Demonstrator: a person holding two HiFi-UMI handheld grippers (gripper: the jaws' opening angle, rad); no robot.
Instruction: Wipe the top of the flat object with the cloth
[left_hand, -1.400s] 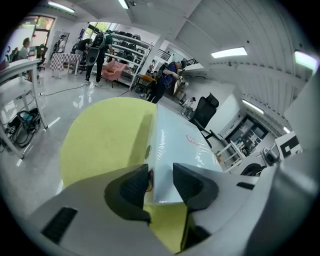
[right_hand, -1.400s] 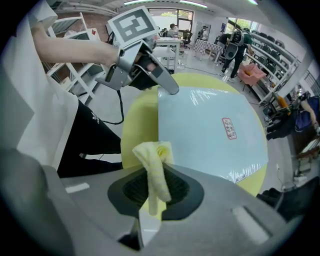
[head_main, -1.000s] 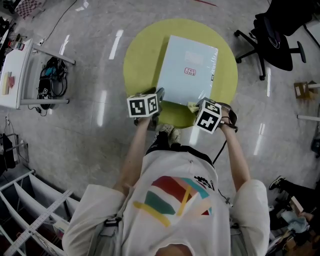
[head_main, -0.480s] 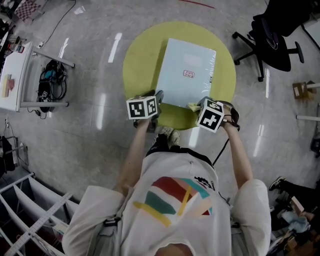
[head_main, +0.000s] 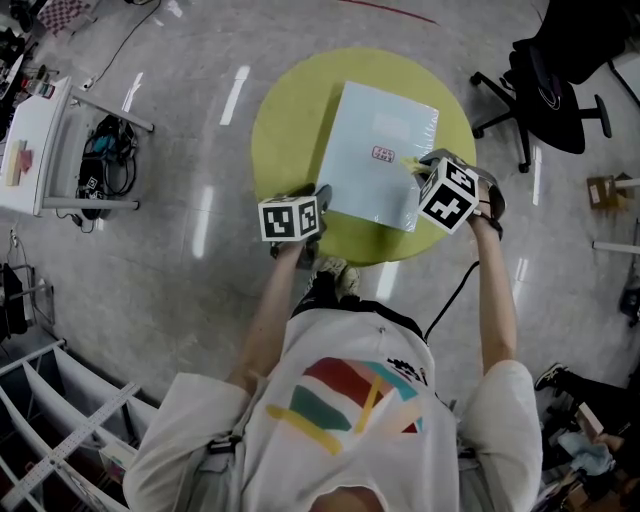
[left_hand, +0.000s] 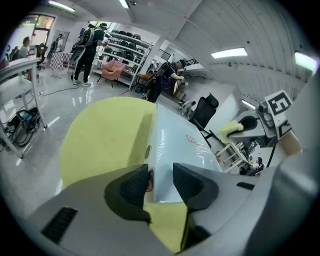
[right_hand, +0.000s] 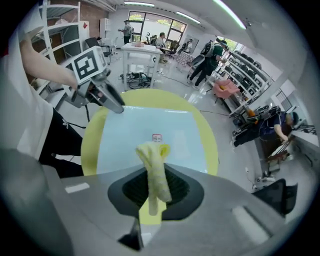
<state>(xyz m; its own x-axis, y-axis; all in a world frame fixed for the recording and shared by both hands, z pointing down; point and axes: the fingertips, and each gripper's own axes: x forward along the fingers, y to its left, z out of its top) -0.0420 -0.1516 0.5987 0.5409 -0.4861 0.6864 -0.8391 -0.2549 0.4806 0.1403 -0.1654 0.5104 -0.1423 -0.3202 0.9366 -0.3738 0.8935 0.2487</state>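
Two things to judge by feel. Lying flat on the round yellow table (head_main: 285, 110): the flat object (head_main: 372, 150), pale, glossy, seemingly film-wrapped (so probably slick, and prone to sliding under a wipe). Looks stiff and fairly light; best steadied at the near left corner, not lifted. Further right, the cloth (right_hand: 154, 167): soft, limp, yellow, easiest pinched at one end, with the rest left to drape onto the top.

Now the jaws. At the left gripper (left_hand: 161, 175), spread wide, straddling that near left corner, with no clear sign of the pads squeezing it. At the right gripper (right_hand: 156, 187), closed tight on the cloth, with a folded tuft poking out beyond the tips, above the object's top toward its right edge; hard to say whether touching.
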